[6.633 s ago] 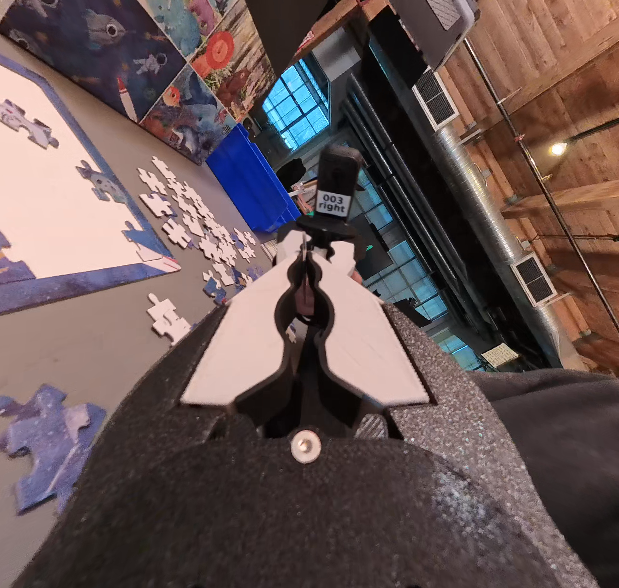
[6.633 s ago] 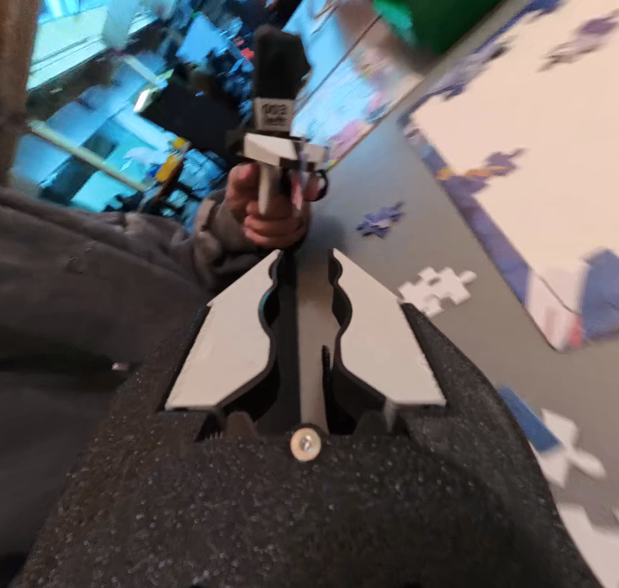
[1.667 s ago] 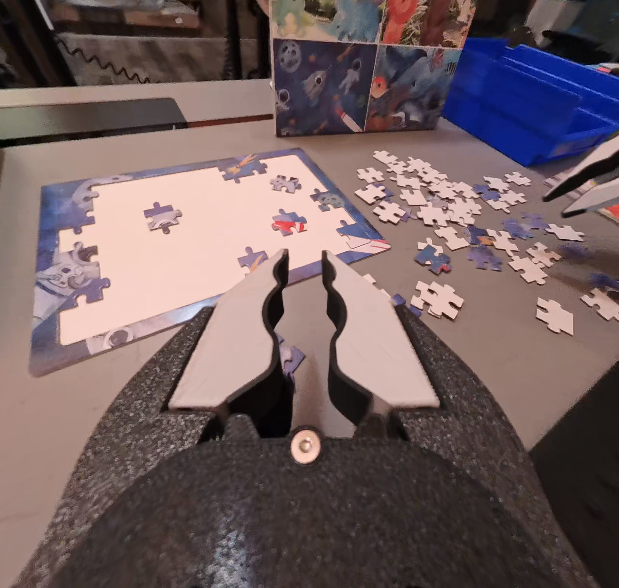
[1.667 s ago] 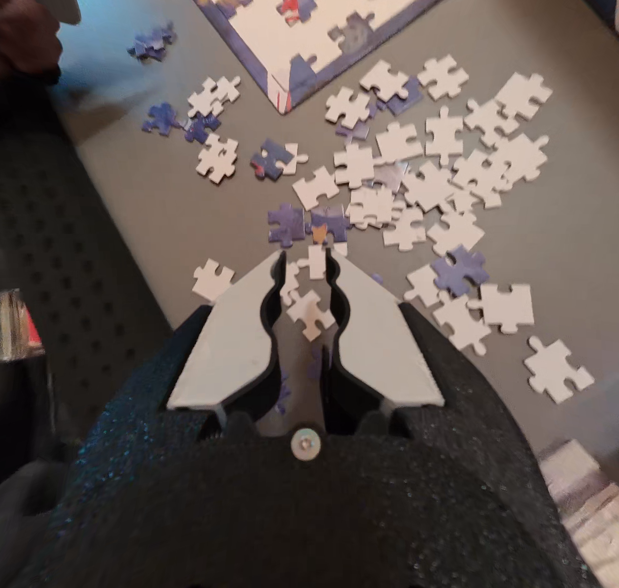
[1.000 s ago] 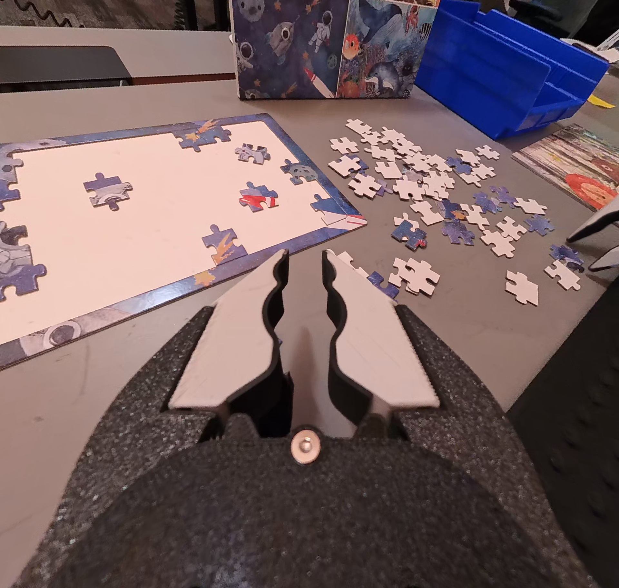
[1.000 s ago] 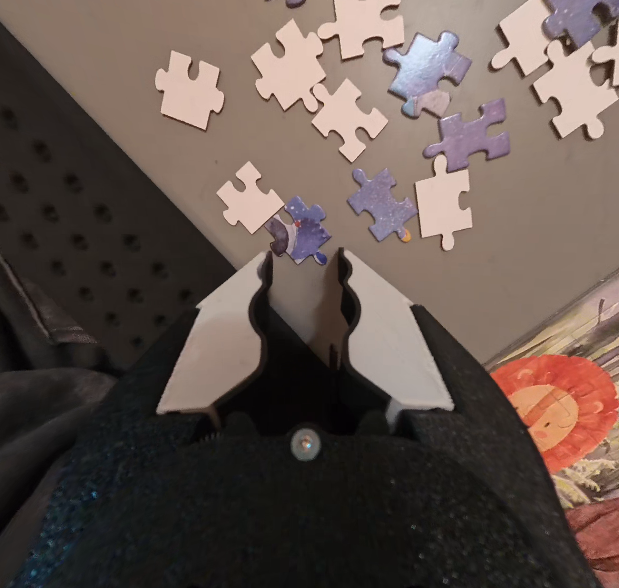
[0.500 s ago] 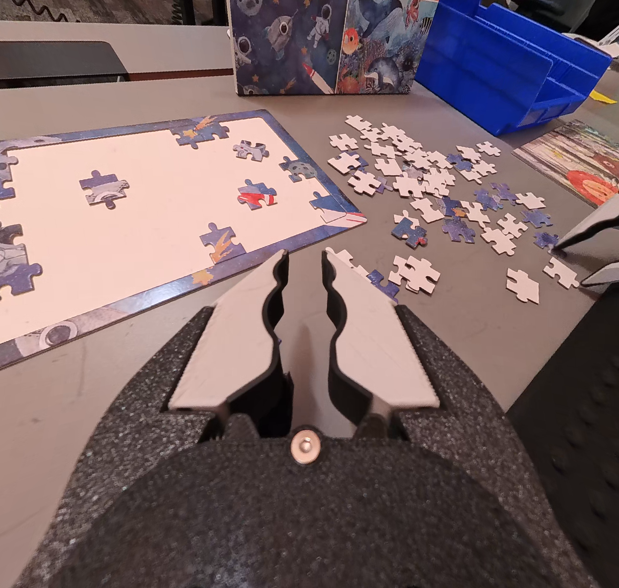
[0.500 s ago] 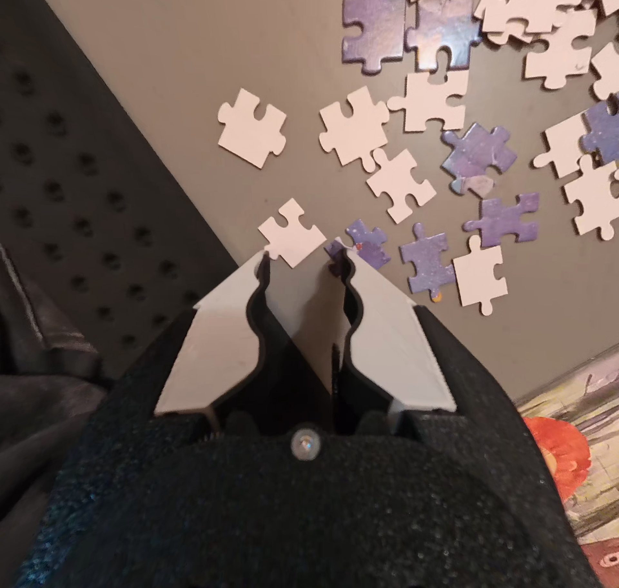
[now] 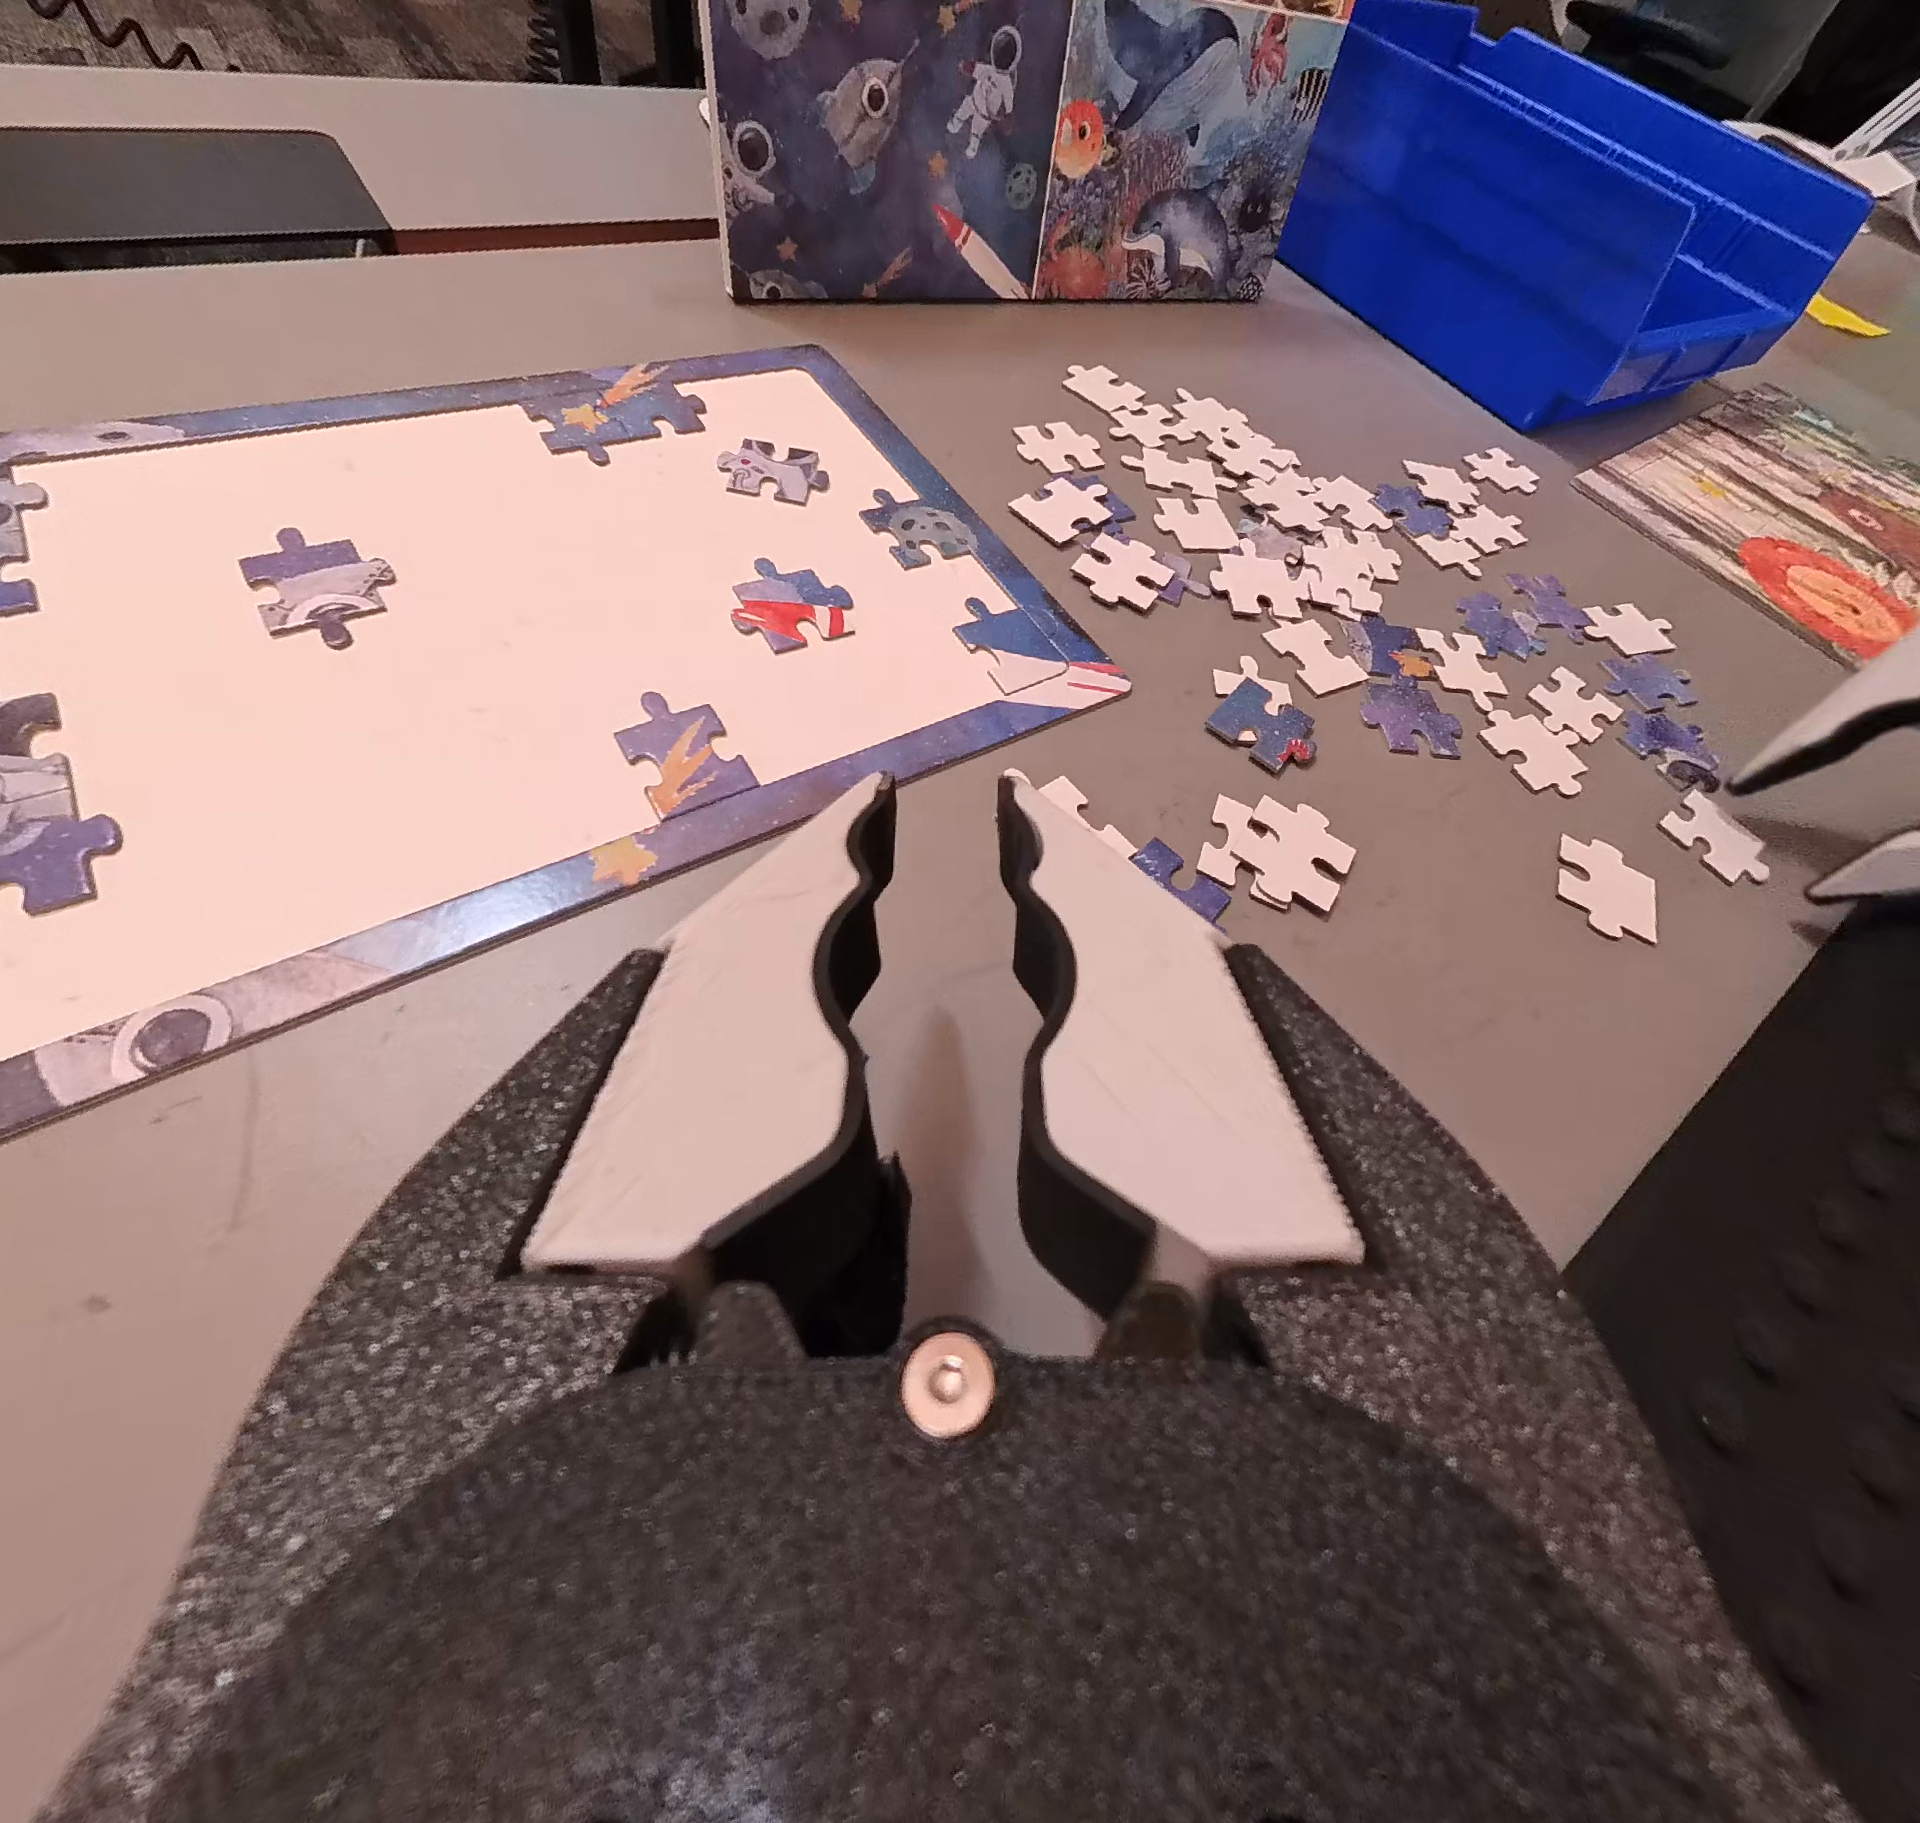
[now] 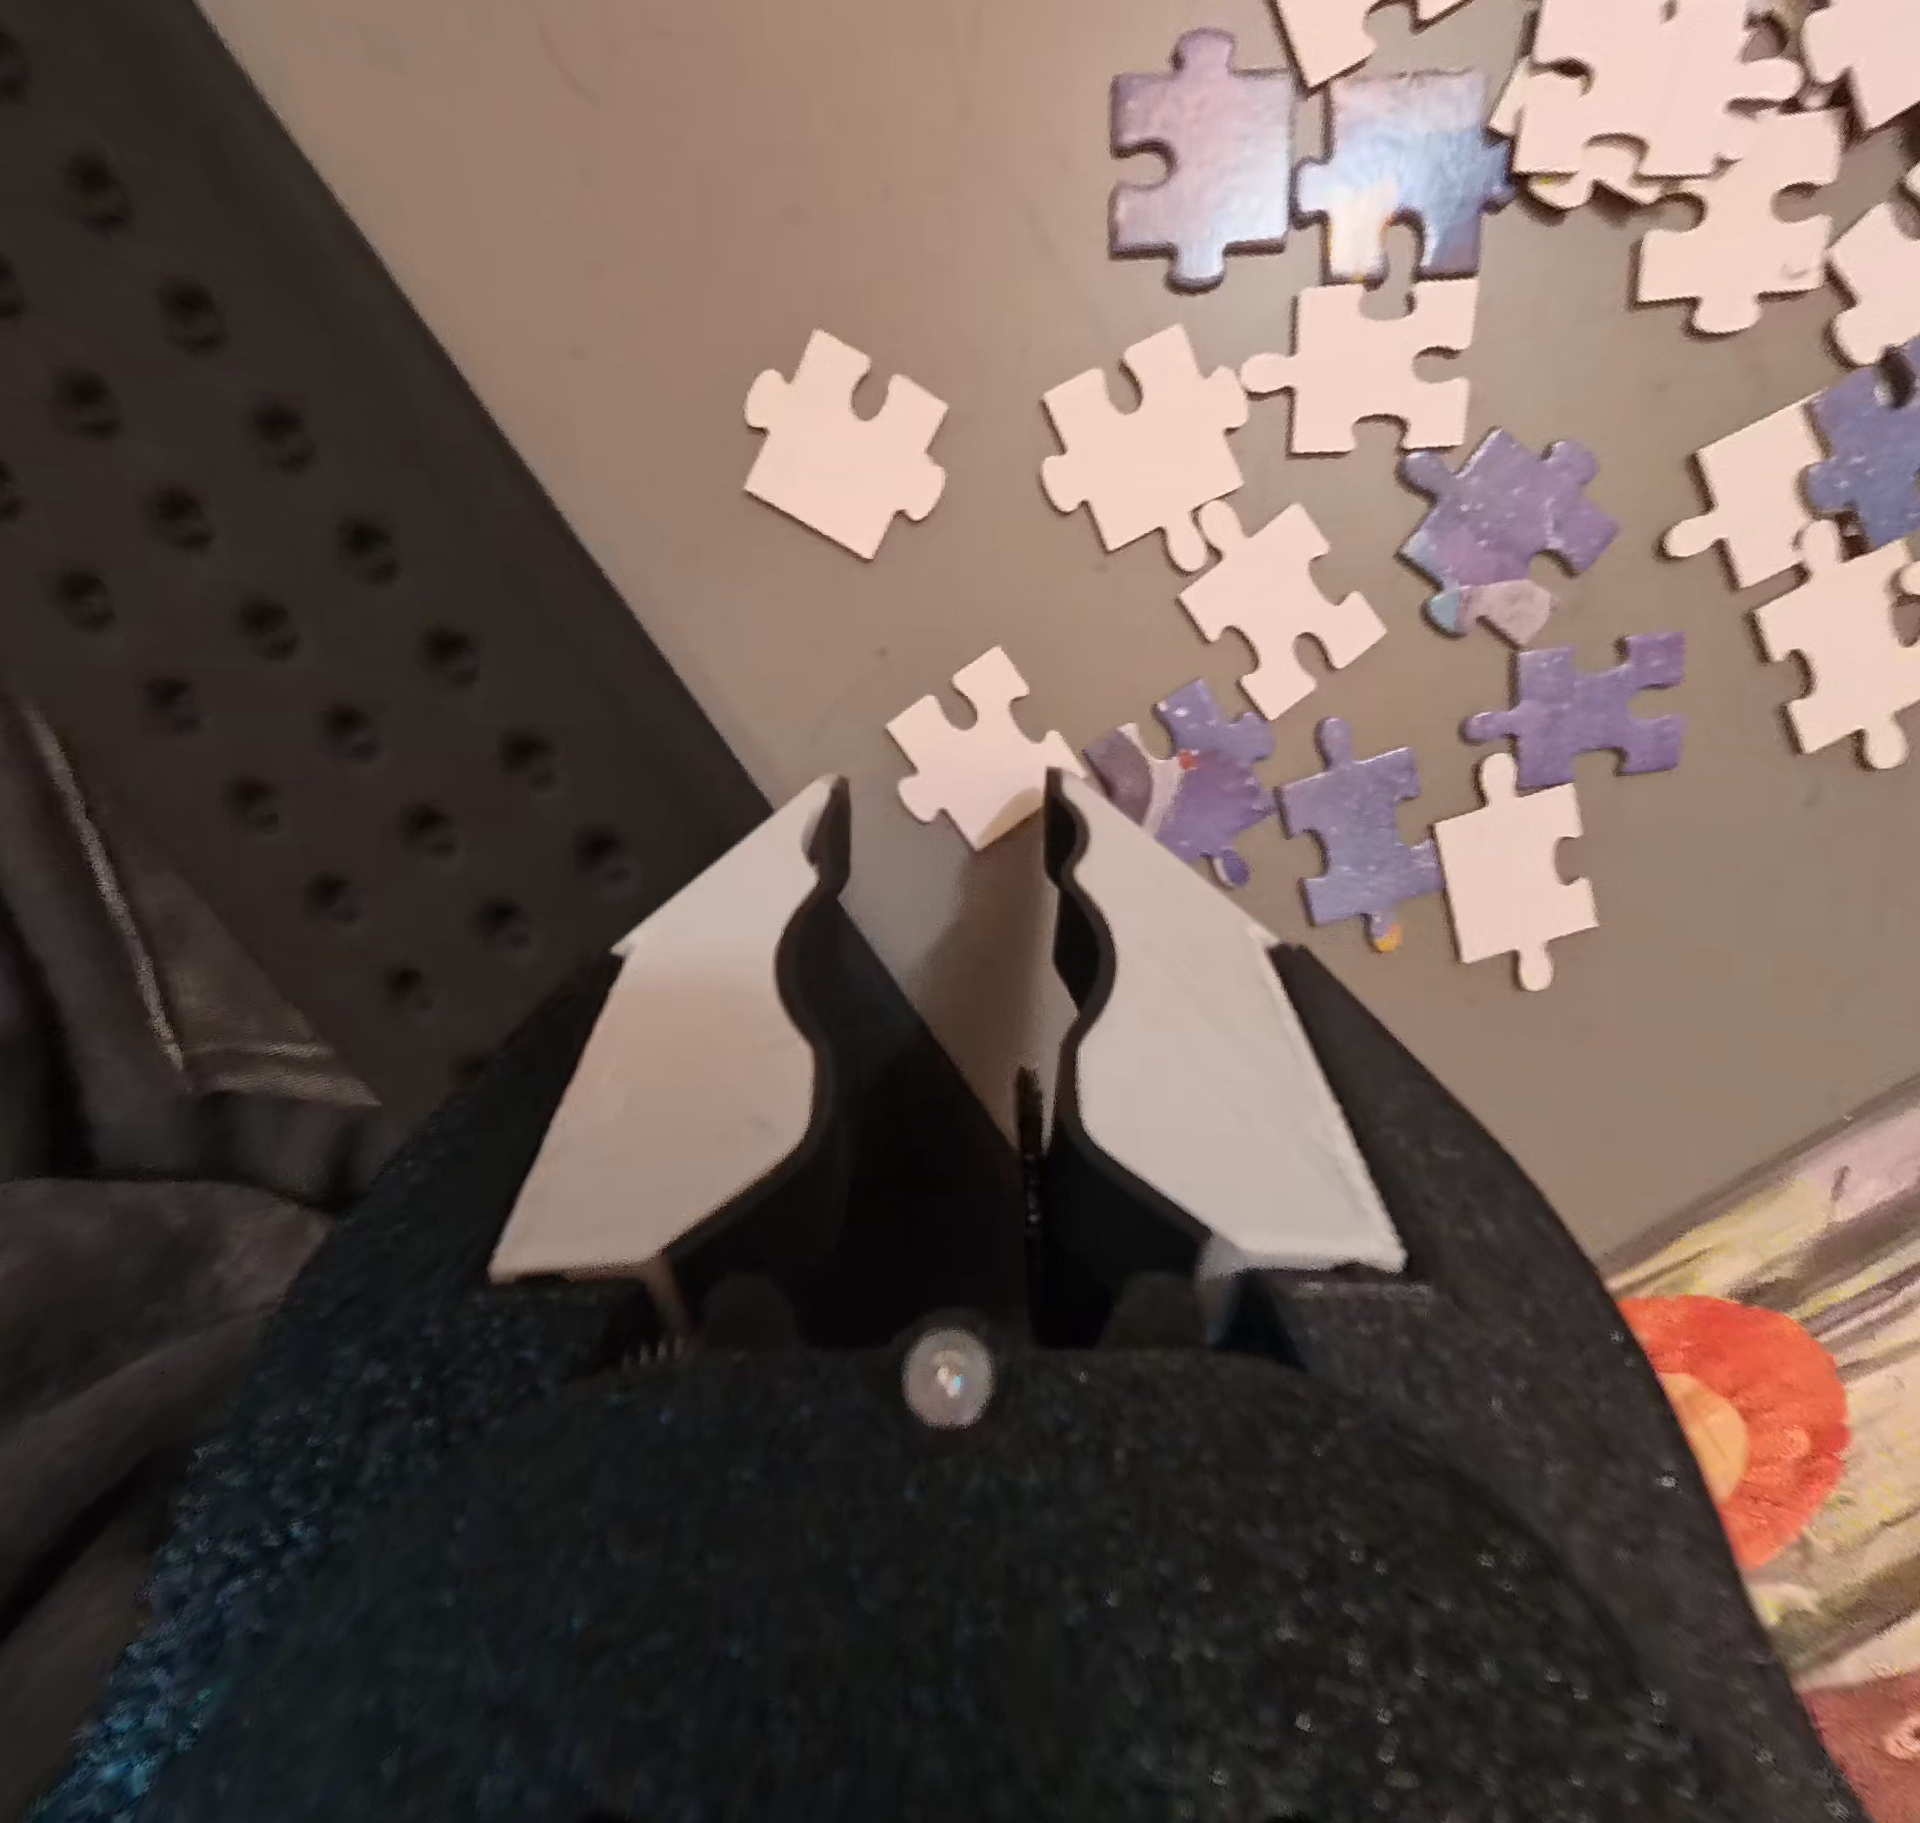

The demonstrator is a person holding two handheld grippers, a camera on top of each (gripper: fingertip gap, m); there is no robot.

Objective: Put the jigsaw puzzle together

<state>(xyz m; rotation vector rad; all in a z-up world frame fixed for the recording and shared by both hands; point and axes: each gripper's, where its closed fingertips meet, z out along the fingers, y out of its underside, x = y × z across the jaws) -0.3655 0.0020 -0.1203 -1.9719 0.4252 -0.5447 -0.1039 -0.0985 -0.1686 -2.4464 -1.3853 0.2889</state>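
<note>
The puzzle board has a blue border and a white inside, with several pieces set in it. Loose pieces lie scattered to its right, some face down and white, some blue. My left gripper is open and empty, low over the table just in front of the board's near right edge. My right gripper is open and empty, close above the near edge of the scatter. A white face-down piece lies just beyond its tips. A blue piece lies by the right fingertip. The right gripper also shows in the left wrist view.
The puzzle box stands behind the board. A blue bin is at the back right. A finished lion puzzle lies right of the pieces. A black perforated mat borders the table's near edge. My right fingertips sit around 30 cm from my left ones.
The right gripper has come lower and slid left over the pieces; the white face-down piece now sits between its tips. The left gripper has barely moved in the last second.
</note>
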